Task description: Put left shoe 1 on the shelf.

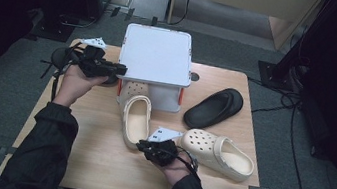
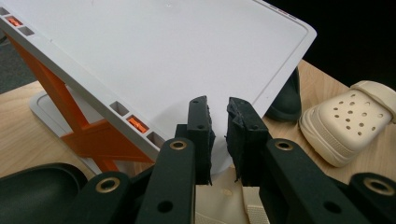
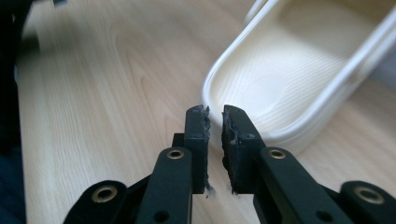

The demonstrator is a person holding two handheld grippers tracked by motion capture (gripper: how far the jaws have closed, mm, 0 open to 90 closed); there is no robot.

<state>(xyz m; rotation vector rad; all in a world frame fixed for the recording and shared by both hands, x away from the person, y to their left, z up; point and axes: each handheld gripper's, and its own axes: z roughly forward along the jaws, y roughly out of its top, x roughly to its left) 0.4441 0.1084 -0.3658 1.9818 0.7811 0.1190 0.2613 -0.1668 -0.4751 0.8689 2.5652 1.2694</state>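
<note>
- Leftmost, near the table's (image 1: 95, 164) left edge toward the far corner, the person's left hand (image 1: 75, 80) holds the left gripper (image 1: 118, 70) level, its jaws pointing at the white shelf (image 1: 157, 55).
- Seen from the left gripper view, the jaws are clenched on the shelf's white top board at its rim (a thin slot remains between the pads, and the board's edge sits in it); orange braces (image 2: 93, 140) show under the board.
- Behind that hand, at the left edge, a black slipper (image 1: 61, 55) lies partly hidden by the gripper.
- At the middle of the table, a cream clog (image 1: 135, 117) lies with its toe tucked under the shelf and its heel toward the near edge.
- Just beside that heel, the right gripper (image 1: 141, 145) sits low in the right hand (image 1: 173, 168); in the right gripper view its jaws grasp the rim of the clog's heel end (pads nearly together, the cream wall between them).
- Further right, a second cream clog (image 1: 218, 152) lies on its side near the right edge, just beside the right hand.
- Beyond it, toward the far right corner, a second black slipper (image 1: 215, 106) lies flat.
</note>
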